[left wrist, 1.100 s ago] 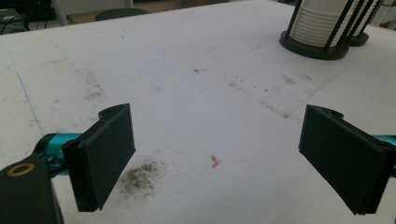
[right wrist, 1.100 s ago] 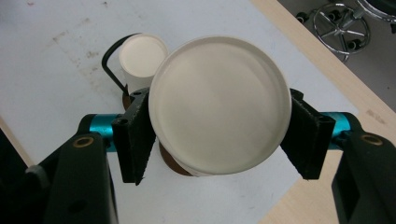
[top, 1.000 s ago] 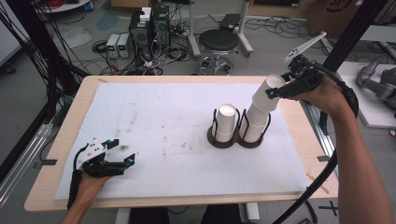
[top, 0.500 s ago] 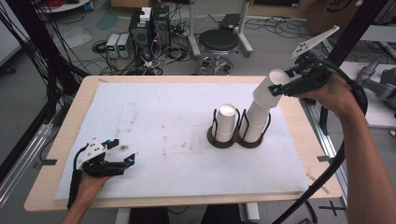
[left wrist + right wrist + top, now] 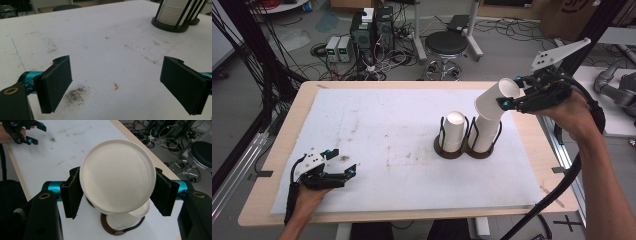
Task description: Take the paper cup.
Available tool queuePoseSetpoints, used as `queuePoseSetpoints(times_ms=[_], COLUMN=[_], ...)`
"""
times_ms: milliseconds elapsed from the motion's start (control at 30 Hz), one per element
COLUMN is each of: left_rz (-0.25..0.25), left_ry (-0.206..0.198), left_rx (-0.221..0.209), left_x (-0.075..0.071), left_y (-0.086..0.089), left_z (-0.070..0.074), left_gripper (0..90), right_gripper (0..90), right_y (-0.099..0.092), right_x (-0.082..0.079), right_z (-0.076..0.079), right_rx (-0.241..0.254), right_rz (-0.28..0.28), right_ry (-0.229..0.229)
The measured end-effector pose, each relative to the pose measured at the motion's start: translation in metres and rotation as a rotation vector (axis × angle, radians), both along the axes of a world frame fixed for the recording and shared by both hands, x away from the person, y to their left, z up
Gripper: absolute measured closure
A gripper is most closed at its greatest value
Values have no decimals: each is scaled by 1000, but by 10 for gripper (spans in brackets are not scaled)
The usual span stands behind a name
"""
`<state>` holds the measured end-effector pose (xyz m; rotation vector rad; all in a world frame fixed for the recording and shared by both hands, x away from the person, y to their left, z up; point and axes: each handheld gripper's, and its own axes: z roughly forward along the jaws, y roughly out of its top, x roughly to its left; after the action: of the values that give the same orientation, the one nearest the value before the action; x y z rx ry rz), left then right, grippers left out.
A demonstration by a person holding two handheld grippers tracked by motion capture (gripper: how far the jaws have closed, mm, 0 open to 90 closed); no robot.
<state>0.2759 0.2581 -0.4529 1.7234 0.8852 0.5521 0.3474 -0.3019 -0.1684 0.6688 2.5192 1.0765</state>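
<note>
Cup (image 5: 117, 175) plain white, unlabelled, clamped in right tool (image 5: 117, 192)

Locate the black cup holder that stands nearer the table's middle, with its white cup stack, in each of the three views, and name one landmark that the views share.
High view: right of centre on the white mat, the left-hand holder.
Left gripper view: top right, the nearer holder.
Right gripper view: I cannot tell it from its neighbour behind the held cup.
Shared landmark: the white mat.
</note>
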Motion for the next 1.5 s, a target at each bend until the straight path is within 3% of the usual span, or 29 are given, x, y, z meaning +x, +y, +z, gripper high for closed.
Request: queuePoseSetpoints(times_ms=[133,667,1033,1300,1500], left_rz=[1,2,-3,-2,-3], left_ry=[-3,2,2,-1,2], left_rx=[-3,-7,-4,-7,-6], left_x=[0,0,0,0,0], left_y=[0,0,0,1,0], left_z=[0,0,0,0,0], left_gripper=[103,101,101,101,101], right_gripper=[342,342,342,341,341], right_y=[-3,9,15,22,25], right_x=[-5,-32,-48,-58,-60], right_z=[-10,-40,-78,-108,-125], right_rx=[57,194,285,363,391], right_rz=[9,64,87,102,97], right_ry=[-5,-33,-13,-28,-17])
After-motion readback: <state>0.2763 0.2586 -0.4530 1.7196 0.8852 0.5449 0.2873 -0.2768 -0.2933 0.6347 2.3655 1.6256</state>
